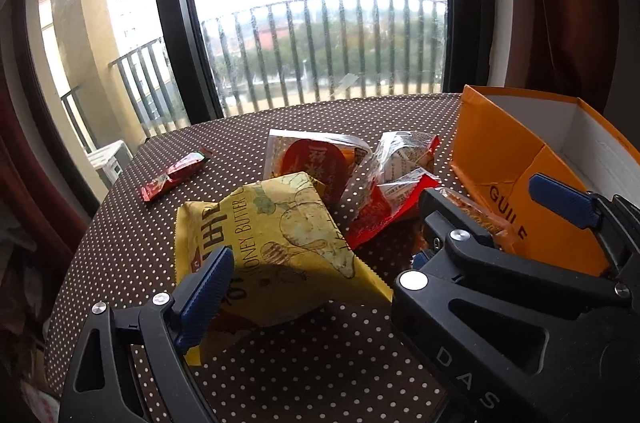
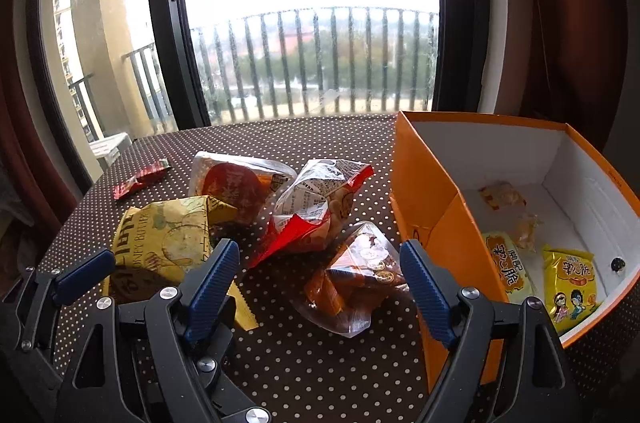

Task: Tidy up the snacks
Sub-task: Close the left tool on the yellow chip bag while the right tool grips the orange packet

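Several snack packets lie on a brown dotted table (image 2: 304,363). A yellow honey-butter chip bag (image 1: 280,247) (image 2: 168,243) lies near the front left. Behind it are a red-and-clear round packet (image 2: 236,183), a red-and-clear printed bag (image 2: 316,207) and a clear bag of brown snacks (image 2: 356,283). A small red bar (image 1: 174,177) lies apart at the left. An orange box (image 2: 432,207) with a white inside stands at the right and holds several small packets (image 2: 570,279). My right gripper (image 2: 320,287) is open around the brown-snack bag. My left gripper (image 1: 316,287) is open over the yellow bag.
A large window with a dark frame (image 2: 172,35) and a balcony railing stand beyond the table's far edge. Reddish curtains (image 2: 568,23) hang on both sides. The right gripper's body (image 1: 520,303) shows in the left wrist view, next to the orange box (image 1: 500,163).
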A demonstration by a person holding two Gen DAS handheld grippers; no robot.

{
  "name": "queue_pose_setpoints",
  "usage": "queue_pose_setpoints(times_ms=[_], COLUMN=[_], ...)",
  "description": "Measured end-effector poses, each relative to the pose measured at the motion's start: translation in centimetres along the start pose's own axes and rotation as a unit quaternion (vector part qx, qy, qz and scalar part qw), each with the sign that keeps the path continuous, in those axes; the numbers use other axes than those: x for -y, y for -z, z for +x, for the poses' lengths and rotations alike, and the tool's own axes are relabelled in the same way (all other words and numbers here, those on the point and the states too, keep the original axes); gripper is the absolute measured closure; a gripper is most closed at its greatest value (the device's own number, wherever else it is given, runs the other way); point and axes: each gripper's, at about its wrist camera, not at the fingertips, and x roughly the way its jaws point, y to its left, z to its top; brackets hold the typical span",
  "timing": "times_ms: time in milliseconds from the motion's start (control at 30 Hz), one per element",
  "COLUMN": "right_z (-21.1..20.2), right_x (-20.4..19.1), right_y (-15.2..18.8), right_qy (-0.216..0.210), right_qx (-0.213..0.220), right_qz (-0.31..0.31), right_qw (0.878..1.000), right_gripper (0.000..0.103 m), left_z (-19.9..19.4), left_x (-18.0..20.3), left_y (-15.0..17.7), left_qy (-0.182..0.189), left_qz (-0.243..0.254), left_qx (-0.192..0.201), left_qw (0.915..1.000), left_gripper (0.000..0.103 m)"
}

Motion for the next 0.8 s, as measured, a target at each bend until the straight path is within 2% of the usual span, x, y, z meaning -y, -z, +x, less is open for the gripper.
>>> queue_pose_setpoints(times_ms=[167,333,467,800], right_z=[1.5,3.3,5.0,7.8], right_x=[-0.1,0.2,1.0,1.1], right_y=[-0.1,0.1,0.4,1.2], right_qy=[-0.024,-0.014,-0.01,0.0], right_qx=[-0.019,-0.039,-0.055,-0.09], right_qz=[0.02,0.022,0.038,0.04], right_qw=[0.999,0.999,0.998,0.995], right_gripper=[0.018,0.019,0.02,0.023], left_z=[0.8,2.7,3.7,5.9], left_x=[-0.4,-0.3,0.2,0.4], left_y=[-0.4,-0.3,-0.3,0.5], left_qy=[-0.014,-0.025,-0.049,-0.098], left_qz=[0.003,0.004,0.002,0.006], left_qx=[-0.003,-0.025,-0.029,-0.047], left_qw=[0.9999,0.9994,0.9984,0.9941], left_gripper=[0.011,0.011,0.011,0.002])
